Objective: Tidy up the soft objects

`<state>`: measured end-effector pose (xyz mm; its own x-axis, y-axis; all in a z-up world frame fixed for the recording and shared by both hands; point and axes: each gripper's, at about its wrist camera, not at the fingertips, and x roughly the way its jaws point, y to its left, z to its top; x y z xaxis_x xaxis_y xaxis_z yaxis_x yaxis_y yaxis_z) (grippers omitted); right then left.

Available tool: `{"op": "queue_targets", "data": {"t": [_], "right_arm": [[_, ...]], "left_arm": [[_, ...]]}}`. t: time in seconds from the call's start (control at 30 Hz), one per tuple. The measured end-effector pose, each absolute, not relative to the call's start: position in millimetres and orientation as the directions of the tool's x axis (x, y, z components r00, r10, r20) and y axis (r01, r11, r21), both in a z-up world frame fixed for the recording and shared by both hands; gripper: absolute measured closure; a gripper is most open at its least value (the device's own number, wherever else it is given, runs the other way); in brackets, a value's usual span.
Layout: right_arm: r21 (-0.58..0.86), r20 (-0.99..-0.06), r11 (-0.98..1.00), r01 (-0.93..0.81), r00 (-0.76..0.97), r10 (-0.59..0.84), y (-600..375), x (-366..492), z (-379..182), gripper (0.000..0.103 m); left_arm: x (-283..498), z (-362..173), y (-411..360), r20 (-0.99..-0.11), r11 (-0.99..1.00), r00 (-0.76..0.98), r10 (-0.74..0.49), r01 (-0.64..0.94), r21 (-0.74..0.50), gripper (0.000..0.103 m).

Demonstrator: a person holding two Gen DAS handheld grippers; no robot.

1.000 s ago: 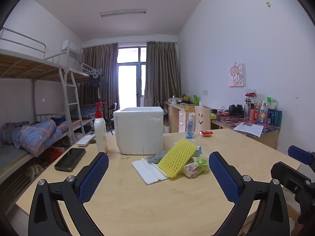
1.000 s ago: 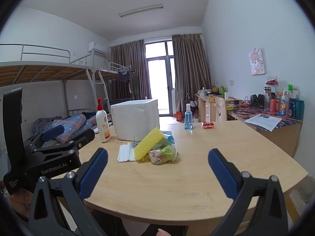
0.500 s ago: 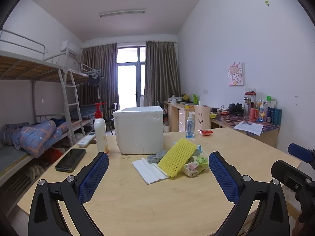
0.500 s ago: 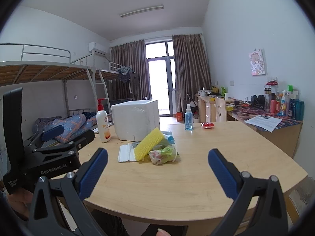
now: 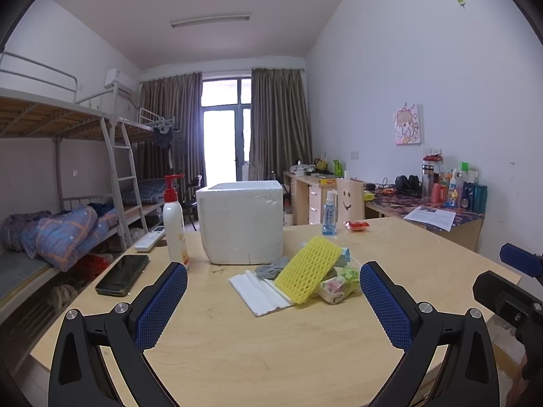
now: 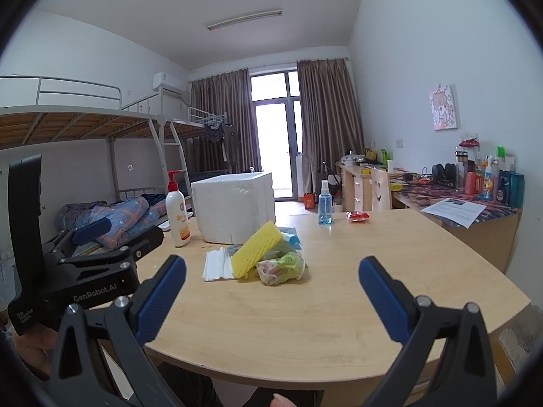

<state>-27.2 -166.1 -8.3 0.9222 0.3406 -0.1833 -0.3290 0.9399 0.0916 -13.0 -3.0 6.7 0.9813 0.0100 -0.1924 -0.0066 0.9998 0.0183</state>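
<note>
Soft pile [image 5: 305, 276] lies on the surface [image 5: 271, 349] ahead of both jaws, box [image 5: 241, 224] behind it. Both sets gape empty; nothing grasped yet; next, reach for the sponge [image 5: 308, 274].

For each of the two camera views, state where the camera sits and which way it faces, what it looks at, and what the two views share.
Left wrist: sits on the left gripper, facing across the table at the yellow sponge; its open fingers and part of the right gripper show.
Right wrist: sits on the right gripper, facing likewise; its open fingers and the left gripper's body show.
Shared: sponge, white foam box, lotion bottle.
</note>
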Motion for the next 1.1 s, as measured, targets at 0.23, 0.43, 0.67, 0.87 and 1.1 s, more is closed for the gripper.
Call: {"op": "queue_targets", "data": {"t": [0.23, 0.43, 0.67, 0.87, 1.1], "right_arm": [[0.101, -0.191, 0.936, -0.338, 0.916, 0.352, -162, -20, -3, 0.0], [0.101, -0.207, 0.927, -0.361, 0.904, 0.375, -155, -8, -4, 0.0], [0.119, -0.227, 0.923, -0.367, 0.895, 0.385, -151, 11, -5, 0.0], [0.128, -0.267, 0.917, -0.378, 0.877, 0.399, -142, 29, -8, 0.0], [0.146, -0.319, 0.914, -0.378, 0.857, 0.405, -132, 59, -11, 0.0]], "left_arm": [[-3, 11, 4, -0.21, 1.0, 0.978, 0.016, -0.015, 0.011, 0.001], [11, 11, 9, -0.239, 1.0, 0.971, 0.013, -0.012, 0.009, 0.001], [31, 8, 18, -0.273, 0.999, 0.962, 0.027, -0.022, 0.023, 0.001], [47, 6, 30, -0.298, 0.999, 0.954, 0.033, -0.031, 0.011, 0.001], [67, 3, 41, -0.336, 1.0, 0.941, 0.029, -0.031, -0.001, 0.001]]}}
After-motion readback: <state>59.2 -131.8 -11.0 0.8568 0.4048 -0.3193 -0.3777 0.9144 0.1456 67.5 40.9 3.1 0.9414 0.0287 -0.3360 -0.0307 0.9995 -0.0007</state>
